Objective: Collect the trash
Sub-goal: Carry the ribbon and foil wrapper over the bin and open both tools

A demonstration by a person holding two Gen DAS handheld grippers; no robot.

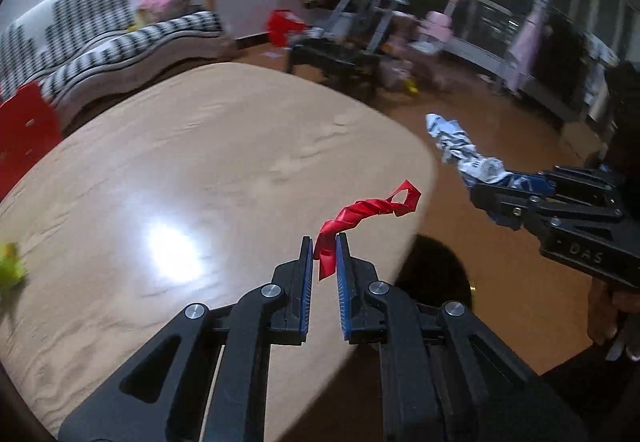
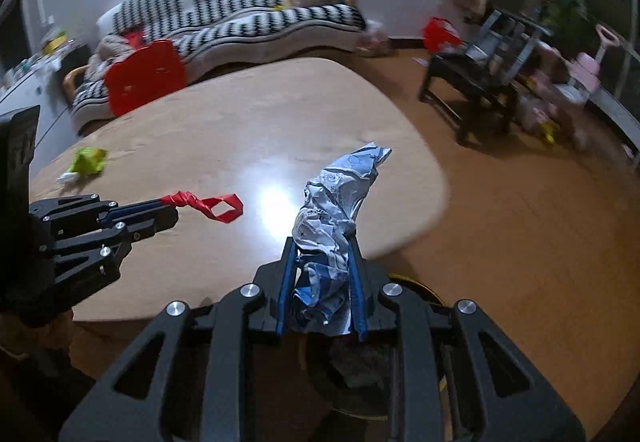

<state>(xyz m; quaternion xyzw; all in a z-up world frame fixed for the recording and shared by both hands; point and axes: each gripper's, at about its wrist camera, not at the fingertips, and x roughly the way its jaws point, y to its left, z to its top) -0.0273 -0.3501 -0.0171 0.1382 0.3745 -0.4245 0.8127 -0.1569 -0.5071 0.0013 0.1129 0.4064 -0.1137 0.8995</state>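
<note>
Now the left gripper (image 1: pixel 324 242) is clenched on a red wrapper (image 1: pixel 360 214), and the right gripper (image 2: pixel 322 242) grasps a crumpled blue-white wrapper (image 2: pixel 340 194).

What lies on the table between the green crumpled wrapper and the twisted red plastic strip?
Only bare tabletop between the green crumpled wrapper and the twisted red plastic strip, as the right wrist view shows.

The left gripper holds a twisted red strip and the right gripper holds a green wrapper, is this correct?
Not quite: the right gripper holds a crumpled blue and white wrapper, as the right wrist view shows. The left gripper does hold the red strip.
</note>
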